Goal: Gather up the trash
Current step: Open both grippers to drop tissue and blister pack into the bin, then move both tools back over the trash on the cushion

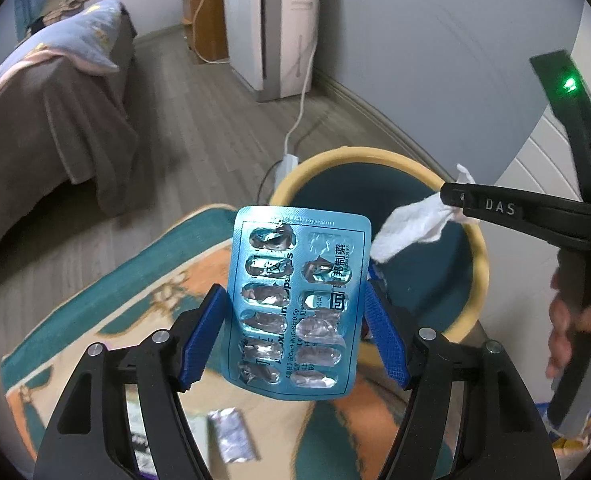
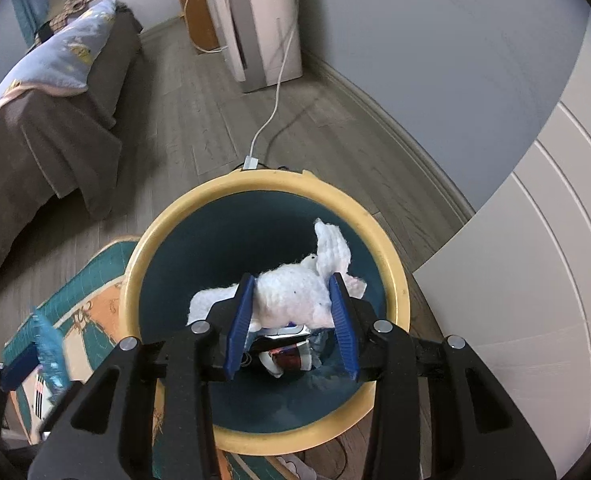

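Disposal is the step in hand: our right gripper (image 2: 291, 312) pinches a crumpled white tissue (image 2: 291, 296) directly over the yellow-rimmed, dark teal round bin (image 2: 135, 280), needing only release. Our left gripper (image 1: 295, 332) clamps an emptied blue foil blister pack (image 1: 295, 304) beside the rim; it must swing over next.

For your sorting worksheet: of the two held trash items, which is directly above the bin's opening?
The white tissue, in the right gripper over the bin; the blue blister pack is not.
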### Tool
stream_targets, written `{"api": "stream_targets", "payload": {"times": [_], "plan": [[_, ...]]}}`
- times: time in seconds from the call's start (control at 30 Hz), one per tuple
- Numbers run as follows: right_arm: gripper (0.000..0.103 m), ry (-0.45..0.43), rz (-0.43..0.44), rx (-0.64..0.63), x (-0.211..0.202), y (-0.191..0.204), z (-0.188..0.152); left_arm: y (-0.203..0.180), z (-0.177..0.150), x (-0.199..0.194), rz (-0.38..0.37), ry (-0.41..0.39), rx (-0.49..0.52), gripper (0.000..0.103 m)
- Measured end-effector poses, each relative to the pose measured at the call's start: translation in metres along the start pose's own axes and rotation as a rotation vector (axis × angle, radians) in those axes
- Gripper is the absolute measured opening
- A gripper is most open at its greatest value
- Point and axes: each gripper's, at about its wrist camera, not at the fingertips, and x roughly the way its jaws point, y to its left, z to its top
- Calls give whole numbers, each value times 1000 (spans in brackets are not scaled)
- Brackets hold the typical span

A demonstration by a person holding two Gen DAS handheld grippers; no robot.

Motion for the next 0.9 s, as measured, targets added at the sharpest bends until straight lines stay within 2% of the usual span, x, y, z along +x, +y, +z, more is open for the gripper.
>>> {"api": "stream_targets", "payload": {"times": [0.13,0.17,0.2,0.27,0.43,0.5,0.63,0.9], "plan": [[42,-6,19,19,-2,0,0,-13,8,12,2,-5,33,71],[46,-8,26,24,-2,-1,1,-16,10,12,-6,-16,36,72],[49,-7,38,32,-3,-1,1,-17,11,11,-20,-25,35,78],[55,-6,47,33,-2,0,2,-20,11,9,-34,-47,37,84],[66,-1,54,31,-2,1,1,-17,8,9,-19,-37,27,87],[81,-6,59,19,-4,4,1,-15,3,1,-7,-46,24,93],[95,-29,64,-14,-10,12,3,1,-9,-18,24,-64,9,95],[97,-58,81,-189,-24,48,-1,59,-55,-82,168,-135,12,97]]}}
